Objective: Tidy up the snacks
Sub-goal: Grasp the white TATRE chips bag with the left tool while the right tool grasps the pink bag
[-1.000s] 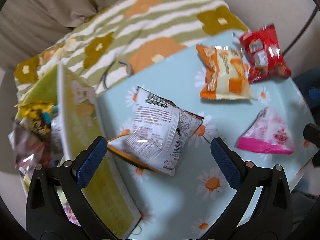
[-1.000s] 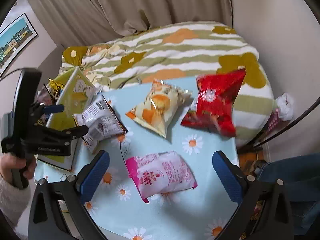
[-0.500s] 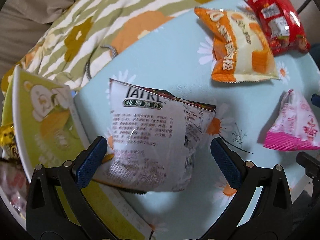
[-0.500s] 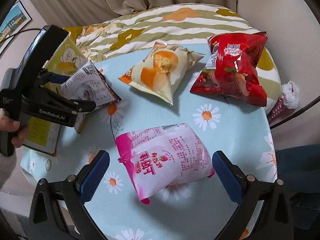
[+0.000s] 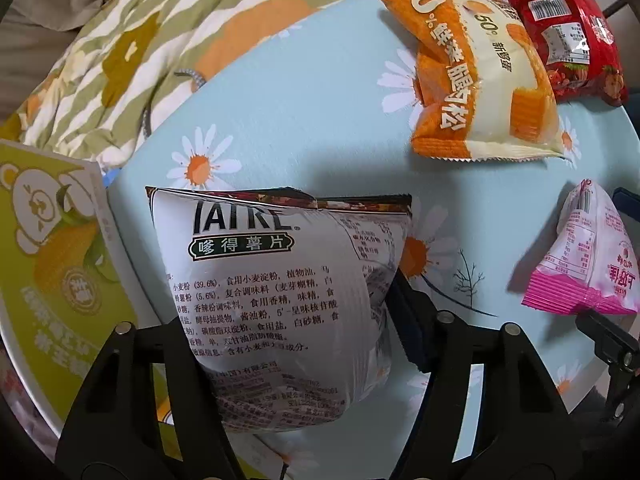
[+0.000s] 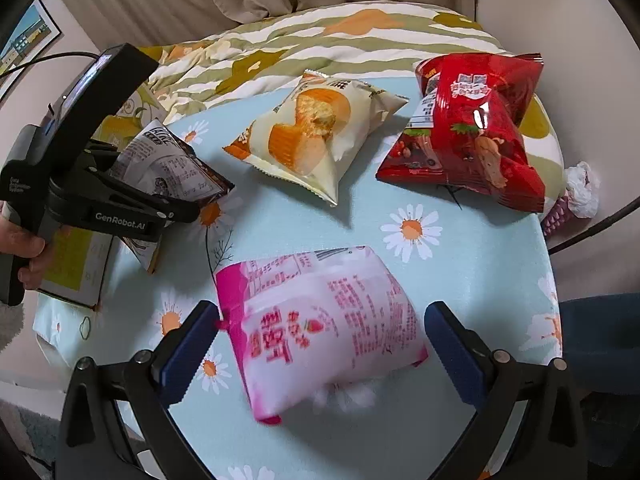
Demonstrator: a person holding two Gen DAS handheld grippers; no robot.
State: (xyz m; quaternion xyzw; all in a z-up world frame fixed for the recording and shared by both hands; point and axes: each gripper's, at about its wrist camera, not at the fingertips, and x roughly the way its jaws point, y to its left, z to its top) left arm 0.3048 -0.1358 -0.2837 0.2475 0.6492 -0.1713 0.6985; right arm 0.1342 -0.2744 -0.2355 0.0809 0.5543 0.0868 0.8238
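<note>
My left gripper (image 5: 288, 320) is shut on a silver-white chip bag (image 5: 276, 292), its fingers pressed into both sides of the bag; this shows in the right wrist view too (image 6: 168, 164). My right gripper (image 6: 320, 340) is open with its fingers on either side of a pink snack bag (image 6: 324, 328) lying on the table. An orange-and-cream cake bag (image 6: 316, 136) and a red snack bag (image 6: 468, 140) lie at the far side of the table.
A yellow-green box (image 5: 52, 260) stands at the table's left edge. The round table has a light blue daisy cloth (image 5: 300, 100). A striped floral blanket (image 6: 320, 36) lies behind it. A wall is on the right.
My left gripper has closed on the chip bag. My right gripper has moved down and forward until its open fingers straddle the pink bag.
</note>
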